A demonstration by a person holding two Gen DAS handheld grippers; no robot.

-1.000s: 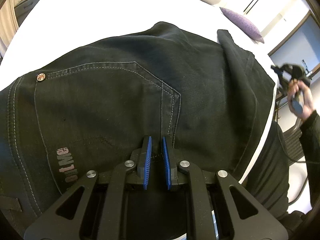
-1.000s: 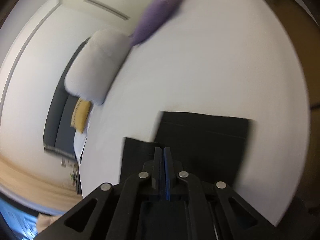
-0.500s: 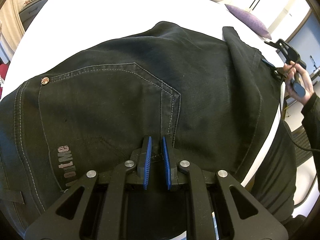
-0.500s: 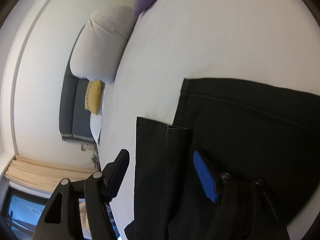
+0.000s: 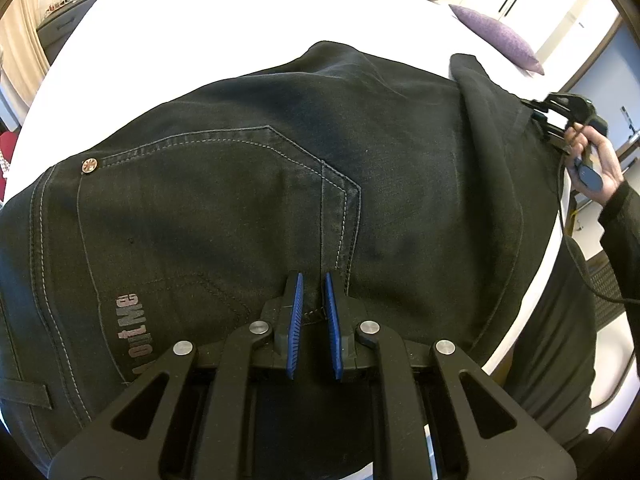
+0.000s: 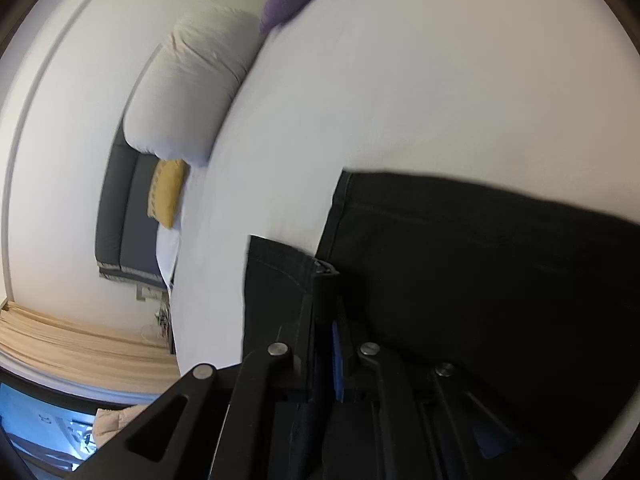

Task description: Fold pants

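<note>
While left fingers [image 5: 297,312] pinch the pants [image 5: 280,184] waistband, right gripper [image 6: 326,312] clamps a hem.

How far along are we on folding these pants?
Early. The black pants lie spread on the white bed, legs apparently already laid together. In hand: the left tool pinches the waist edge, and the right tool is clamped on a leg hem. Left: bringing the hem end over toward the waist, then flattening.
</note>
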